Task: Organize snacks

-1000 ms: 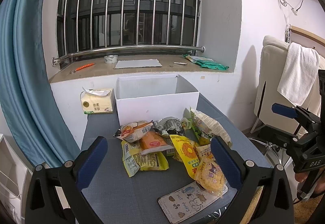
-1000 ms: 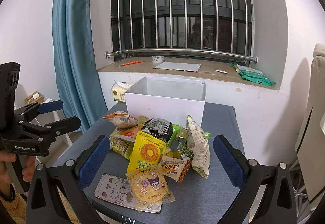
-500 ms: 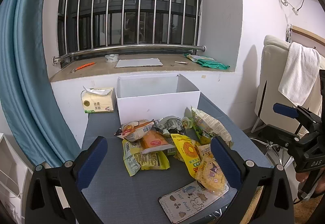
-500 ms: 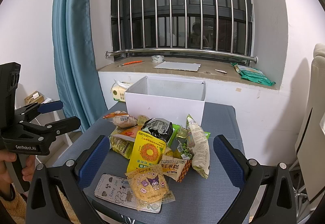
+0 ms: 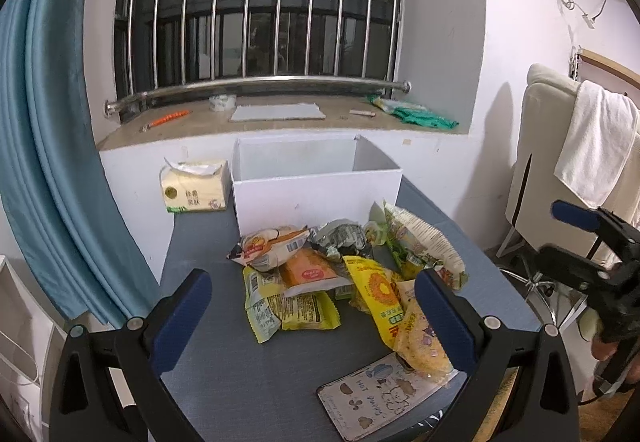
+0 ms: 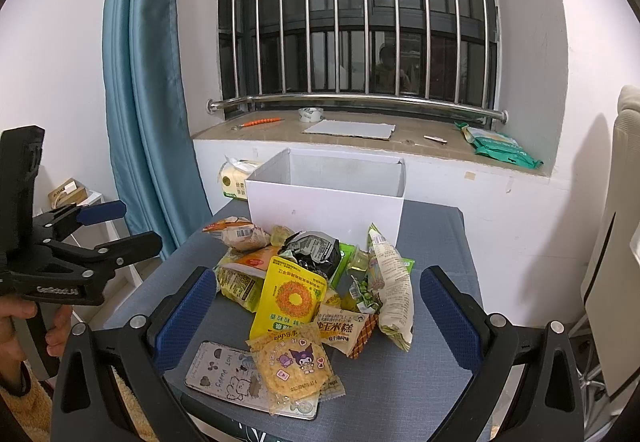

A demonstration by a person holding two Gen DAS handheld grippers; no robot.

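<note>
A pile of snack packets (image 5: 328,274) lies on the grey table (image 5: 248,374), also in the right wrist view (image 6: 320,282). It includes a yellow sunflower pouch (image 6: 290,296), a black packet (image 6: 314,248), a long pale bag (image 6: 390,282) and a yellow round cracker pack (image 6: 294,364). An open white box (image 5: 316,187) stands behind the pile and looks empty (image 6: 326,193). My left gripper (image 5: 316,322) is open above the table's near left side. My right gripper (image 6: 318,316) is open over the near edge. Neither touches a packet.
A phone with a cartoon case (image 6: 232,378) lies at the table's front edge under the cracker pack. A tissue pack (image 5: 196,189) sits left of the box. A blue curtain (image 5: 44,161) hangs at left, a chair with a towel (image 5: 592,145) at right.
The left gripper has edged slightly forward and down toward the pile. The right gripper has barely moved. Nothing was taken hold of.
</note>
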